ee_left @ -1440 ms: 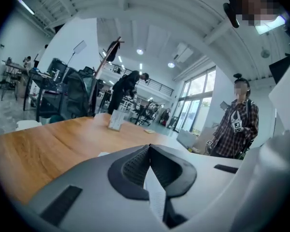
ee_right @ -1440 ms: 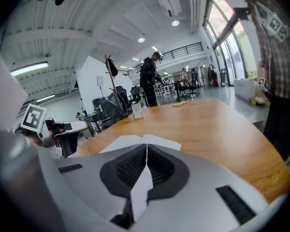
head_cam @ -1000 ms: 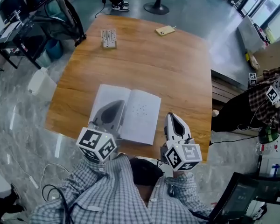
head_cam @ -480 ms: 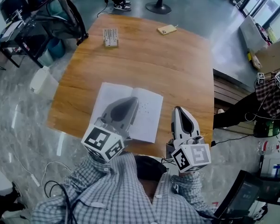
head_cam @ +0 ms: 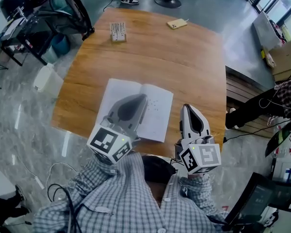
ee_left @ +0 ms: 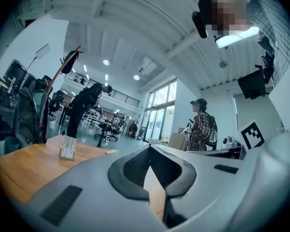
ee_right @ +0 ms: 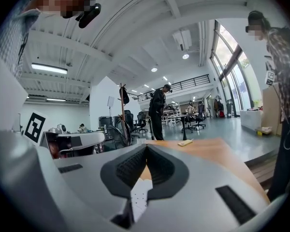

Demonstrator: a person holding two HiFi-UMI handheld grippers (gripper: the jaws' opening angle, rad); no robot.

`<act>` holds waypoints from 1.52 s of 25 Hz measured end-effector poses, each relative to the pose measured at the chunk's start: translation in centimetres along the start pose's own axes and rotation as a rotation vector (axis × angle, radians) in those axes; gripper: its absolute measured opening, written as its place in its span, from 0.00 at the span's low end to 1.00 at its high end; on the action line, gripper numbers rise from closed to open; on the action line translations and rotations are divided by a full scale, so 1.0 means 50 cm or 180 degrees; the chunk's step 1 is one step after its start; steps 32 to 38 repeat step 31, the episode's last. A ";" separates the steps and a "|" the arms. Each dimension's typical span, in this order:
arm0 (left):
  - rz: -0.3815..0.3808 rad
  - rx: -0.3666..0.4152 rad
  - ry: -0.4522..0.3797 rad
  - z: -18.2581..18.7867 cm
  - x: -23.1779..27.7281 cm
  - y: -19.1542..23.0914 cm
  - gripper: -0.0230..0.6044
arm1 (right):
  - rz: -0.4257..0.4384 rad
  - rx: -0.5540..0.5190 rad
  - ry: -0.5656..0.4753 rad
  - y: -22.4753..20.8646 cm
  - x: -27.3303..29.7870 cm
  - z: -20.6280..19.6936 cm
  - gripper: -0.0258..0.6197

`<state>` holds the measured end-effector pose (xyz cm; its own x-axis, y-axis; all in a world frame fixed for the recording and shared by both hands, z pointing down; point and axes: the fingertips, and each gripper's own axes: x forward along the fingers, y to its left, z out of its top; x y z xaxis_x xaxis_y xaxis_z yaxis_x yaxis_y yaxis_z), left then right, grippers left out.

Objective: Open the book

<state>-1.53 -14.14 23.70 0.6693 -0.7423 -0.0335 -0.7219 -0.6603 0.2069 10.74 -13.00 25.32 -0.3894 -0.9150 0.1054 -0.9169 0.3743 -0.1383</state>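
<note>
Looks finished, or very nearly: already spread wide with two white pages up, the thin white paper book point(head_cam: 158, 114), lying flat on the light brown wooden table point(head_cam: 194, 67), close to the tabletop's 6 o'clock edge. No cover left to lift and no page standing up; at most, by judgement, a drawing back of both tools left to do. Starting from the left: over the left page and the fold, the grey left gripper point(head_cam: 143, 98) with its black-and-white marker cube, pointing toward about 1 o'clock in the head view. Clenched tip to tip in the left gripper view, with nothing grasped, only table wood visible through the gap behind the tips. Seems to be raised above the paper and not pressing on it, but cannot be told for certain from above. Next, the book's right page, bare, with small dark marks, at 9 o'clock from the other tool. Then, at the right, the grey right gripper point(head_cam: 188, 108), pointing to 12 o'clock, just beside the book's right edge and over bare wood. Also clenched shut and grasping nothing; only a strip of white page seen low behind its tips, not between the pads. Far at 12 o'clock of the table, a small white upright block point(head_cam: 118, 31) and a yellow phone point(head_cam: 177, 24), well apart from the book.
</note>
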 end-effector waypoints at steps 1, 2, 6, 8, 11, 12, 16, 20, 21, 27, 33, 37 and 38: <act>-0.0017 0.0015 -0.0001 0.002 0.000 -0.005 0.05 | 0.0002 -0.0003 -0.0001 0.001 -0.002 0.001 0.07; -0.0035 0.0024 -0.0002 0.004 0.000 -0.010 0.05 | 0.0004 -0.0002 -0.0001 0.001 -0.004 0.002 0.07; -0.0106 0.0107 -0.0005 0.012 0.002 -0.027 0.05 | -0.0016 0.0026 0.0036 0.004 -0.007 0.001 0.07; -0.0132 0.0114 -0.0009 0.014 0.004 -0.030 0.05 | -0.0027 0.0007 0.0060 0.006 -0.005 0.000 0.07; -0.0147 0.0070 -0.0003 0.014 0.006 -0.029 0.05 | -0.0028 0.0001 0.0068 0.010 -0.002 0.001 0.07; -0.0145 0.0063 0.0003 0.014 0.006 -0.027 0.05 | -0.0037 0.0010 0.0066 0.010 -0.001 0.002 0.07; -0.0140 0.0023 0.0034 0.007 0.006 -0.019 0.05 | -0.0086 0.0018 0.0027 0.008 -0.001 0.004 0.07; -0.0111 -0.0006 0.0066 0.002 0.005 -0.016 0.05 | -0.0070 0.0061 -0.0028 0.008 -0.007 0.006 0.07; -0.0078 -0.0038 0.0062 0.001 0.004 -0.011 0.05 | -0.0054 0.0062 -0.0039 0.008 -0.007 0.006 0.07; -0.0008 -0.0058 0.0040 0.005 -0.003 0.007 0.05 | -0.0021 0.0095 -0.0014 0.010 -0.006 0.000 0.07; 0.0011 -0.0114 0.0045 0.009 -0.005 0.011 0.05 | -0.0007 0.0112 -0.0001 0.010 -0.003 0.006 0.07; 0.0011 -0.0114 0.0045 0.009 -0.005 0.011 0.05 | -0.0007 0.0112 -0.0001 0.010 -0.003 0.006 0.07; 0.0011 -0.0114 0.0045 0.009 -0.005 0.011 0.05 | -0.0007 0.0112 -0.0001 0.010 -0.003 0.006 0.07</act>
